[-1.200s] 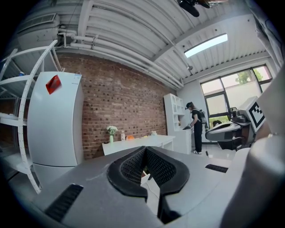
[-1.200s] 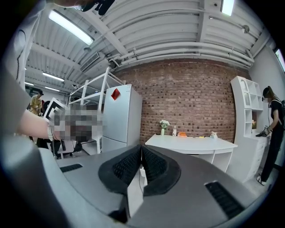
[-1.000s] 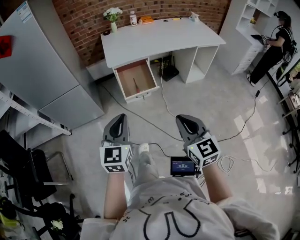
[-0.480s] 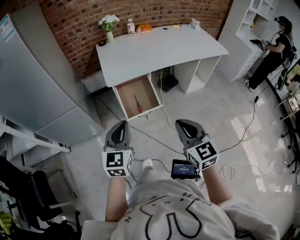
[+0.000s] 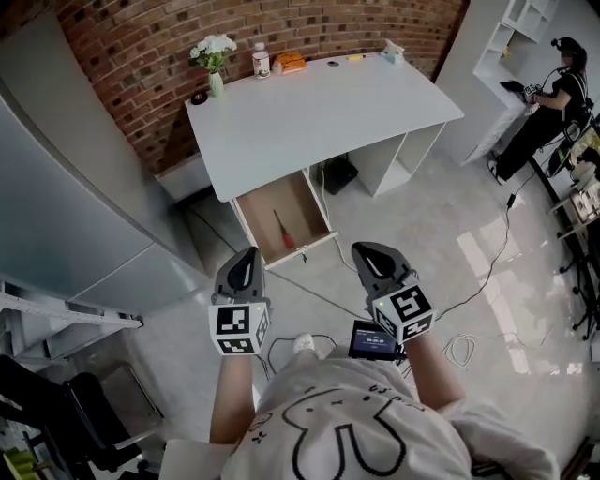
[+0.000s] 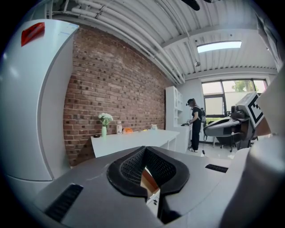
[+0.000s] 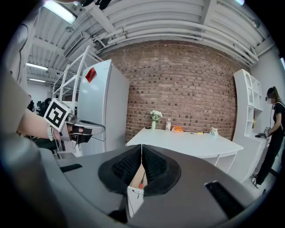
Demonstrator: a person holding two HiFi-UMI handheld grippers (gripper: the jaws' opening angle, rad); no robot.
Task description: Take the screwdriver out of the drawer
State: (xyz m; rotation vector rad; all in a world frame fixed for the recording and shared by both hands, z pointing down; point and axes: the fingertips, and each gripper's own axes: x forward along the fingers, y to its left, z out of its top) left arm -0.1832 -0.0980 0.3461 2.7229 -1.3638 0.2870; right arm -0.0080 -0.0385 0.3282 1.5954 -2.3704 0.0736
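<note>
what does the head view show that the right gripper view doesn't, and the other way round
Only the head view: the floor cables, the small screen by the right gripper, and the whole open drawer from above.

Only the right gripper view: the ceiling pipes, a ceiling light and the red sticker on the fridge.

Both: the white desk, flowers, brick wall, left gripper, the person at the shelves, and the screwdriver, which the right gripper view shows only as a sliver past its closed jaws.
</note>
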